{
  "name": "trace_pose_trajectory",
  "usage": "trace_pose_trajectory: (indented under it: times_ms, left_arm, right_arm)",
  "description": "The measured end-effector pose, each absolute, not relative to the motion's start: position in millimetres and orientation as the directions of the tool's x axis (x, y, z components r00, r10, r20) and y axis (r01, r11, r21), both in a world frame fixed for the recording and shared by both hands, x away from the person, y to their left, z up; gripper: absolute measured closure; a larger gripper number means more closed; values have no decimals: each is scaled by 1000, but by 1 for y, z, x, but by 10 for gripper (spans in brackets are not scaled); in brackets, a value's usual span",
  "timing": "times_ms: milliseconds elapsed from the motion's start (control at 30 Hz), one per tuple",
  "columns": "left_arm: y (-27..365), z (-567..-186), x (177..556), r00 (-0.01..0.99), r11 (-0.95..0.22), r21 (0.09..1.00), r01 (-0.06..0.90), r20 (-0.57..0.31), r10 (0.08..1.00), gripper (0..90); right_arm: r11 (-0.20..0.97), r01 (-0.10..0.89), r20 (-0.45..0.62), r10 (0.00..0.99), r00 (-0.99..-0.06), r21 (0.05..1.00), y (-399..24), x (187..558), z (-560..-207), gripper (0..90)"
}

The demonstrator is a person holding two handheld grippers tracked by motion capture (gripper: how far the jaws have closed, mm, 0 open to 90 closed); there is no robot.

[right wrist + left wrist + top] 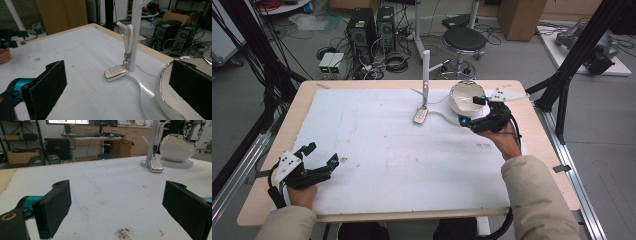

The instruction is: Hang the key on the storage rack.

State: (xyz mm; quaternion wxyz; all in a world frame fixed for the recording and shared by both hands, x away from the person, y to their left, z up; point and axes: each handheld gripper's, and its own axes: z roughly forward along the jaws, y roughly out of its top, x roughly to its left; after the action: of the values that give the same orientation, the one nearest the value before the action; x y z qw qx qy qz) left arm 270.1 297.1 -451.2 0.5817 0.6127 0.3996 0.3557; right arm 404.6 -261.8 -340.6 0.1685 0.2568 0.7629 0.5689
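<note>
Car key fob, pale and glossy, hangs by its strap from the white peg stand, so I bring my wide-open, empty right claw squarely over it before closing.

Surface: pale wooden surface with rounded corners, most of it covered by a white foam sheet marked with a few small brown stains.
Stool: round black-cushioned stool on a metal stem, on the floor just beyond the far edge of the surface.
Computers: two black tower computer cases standing side by side on the grey floor, with coiled black cables beside them.
Small boxes: two white-and-green boxes on the floor, left of the towers.
Cardboard: brown cardboard box at the back, right of the stool.
Frame: black metal struts rising at the right side of the surface.
</note>
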Motion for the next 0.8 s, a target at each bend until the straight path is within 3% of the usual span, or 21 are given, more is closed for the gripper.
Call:
trace_pose_trajectory:
  times_ms: [533,800]
  left_arm:
    - [297,-451,270,435,-12,998,69,-19,900,89]
    - [297,-451,269,435,-10,998,67,-20,900,90]
  right_arm:
    - [139,124,3,655,-755,982,-318,350,-418,5]
    - [143,116,-11,674,-739,983,-314,344,-426,5]
